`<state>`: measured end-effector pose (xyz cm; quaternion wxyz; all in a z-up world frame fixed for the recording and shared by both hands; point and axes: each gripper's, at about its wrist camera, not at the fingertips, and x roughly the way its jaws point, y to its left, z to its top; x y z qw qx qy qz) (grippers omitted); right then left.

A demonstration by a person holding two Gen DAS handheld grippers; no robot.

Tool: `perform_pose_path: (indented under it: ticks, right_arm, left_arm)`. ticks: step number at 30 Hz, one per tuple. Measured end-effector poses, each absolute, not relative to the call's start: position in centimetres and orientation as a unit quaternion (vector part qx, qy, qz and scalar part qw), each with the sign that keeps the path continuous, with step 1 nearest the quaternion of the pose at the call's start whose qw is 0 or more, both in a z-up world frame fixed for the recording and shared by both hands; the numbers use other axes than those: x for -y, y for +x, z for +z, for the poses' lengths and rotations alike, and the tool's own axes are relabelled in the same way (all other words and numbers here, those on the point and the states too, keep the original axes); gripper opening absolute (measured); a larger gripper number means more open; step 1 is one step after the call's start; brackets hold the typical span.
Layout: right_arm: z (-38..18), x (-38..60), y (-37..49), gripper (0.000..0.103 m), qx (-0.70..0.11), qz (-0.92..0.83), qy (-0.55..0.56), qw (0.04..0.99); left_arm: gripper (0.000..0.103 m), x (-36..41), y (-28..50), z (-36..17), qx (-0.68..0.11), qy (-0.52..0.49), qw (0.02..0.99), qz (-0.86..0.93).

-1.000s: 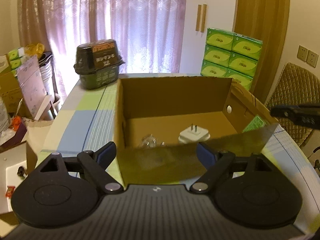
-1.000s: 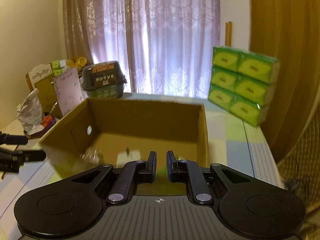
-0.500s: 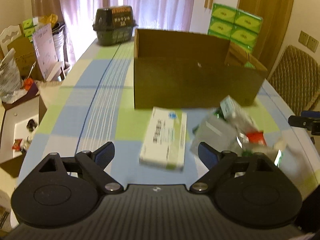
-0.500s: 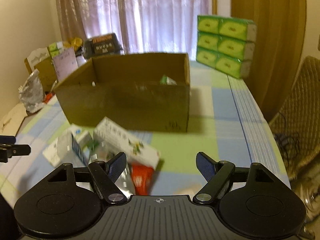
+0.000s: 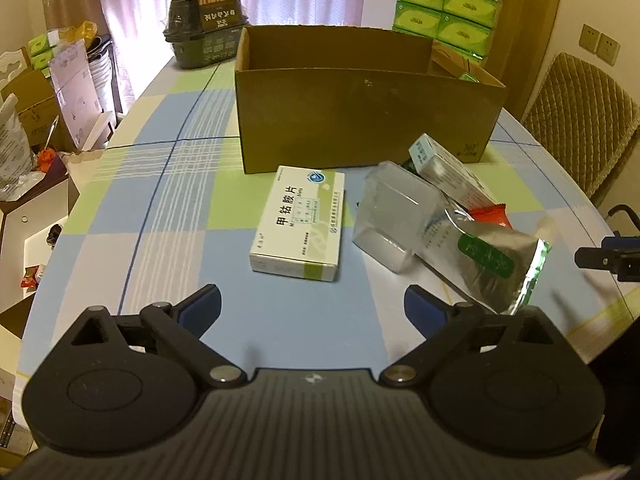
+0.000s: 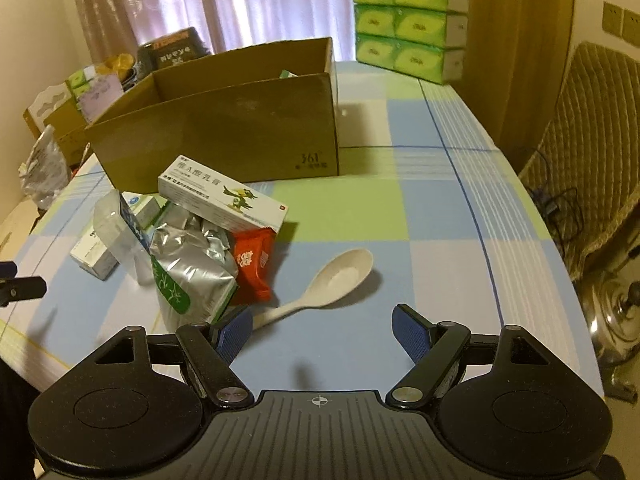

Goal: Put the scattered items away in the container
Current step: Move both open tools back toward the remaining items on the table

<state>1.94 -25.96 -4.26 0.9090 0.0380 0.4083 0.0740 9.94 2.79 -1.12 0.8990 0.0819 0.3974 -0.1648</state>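
Note:
An open cardboard box [image 5: 360, 120] [image 6: 224, 132] stands on the checked table. In front of it lie a white medicine box [image 5: 300, 222], a clear plastic case [image 5: 394, 216], a long white carton [image 6: 222, 200], a silver foil pouch [image 6: 192, 276] [image 5: 486, 258], a red packet [image 6: 252, 266] and a cream spoon [image 6: 332, 280]. My left gripper [image 5: 312, 306] is open, short of the medicine box, holding nothing. My right gripper [image 6: 322, 326] is open just behind the spoon's handle, its left finger beside the pouch.
A dark lidded tub [image 5: 206, 28] sits behind the box on the left, stacked green tissue packs [image 6: 412, 24] at the back right. A woven chair [image 6: 592, 136] stands past the table's right edge. Boxes and bags [image 5: 36, 128] crowd the floor on the left.
Both grippers have drawn back from over the box toward the near table edge. The right gripper went from shut to open. The scattered items have come into view.

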Motion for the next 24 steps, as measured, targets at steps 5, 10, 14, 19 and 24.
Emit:
perform_pose_path:
  ticks: [5,10,14,19,24]
  right_arm:
    - [-4.4,25.2,2.0,0.082,-0.41,0.097,0.046,0.906]
    - [-5.1,24.4,1.9,0.082,-0.417,0.105,0.04,0.902]
    - [-5.4,24.6,2.1,0.082,-0.419,0.1,0.039,0.901]
    - [-5.7,25.2,2.6,0.082,-0.42,0.086,0.045,0.902]
    - [-6.3,25.4,3.8,0.082,-0.42,0.068,0.053,0.904]
  left_arm:
    - [0.098,-2.4,9.9,-1.7,-0.406,0.085,0.895,-0.168]
    - [0.099,-2.1,10.0,-2.3,-0.409,0.099,0.892,-0.166]
    - [0.099,-2.3,10.7,-2.7,-0.404,0.114,0.894,-0.158]
    - [0.099,-2.1,12.3,-3.1,-0.393,0.14,0.896,-0.15]
    - [0.099,-1.6,14.1,-3.7,-0.387,0.157,0.896,-0.151]
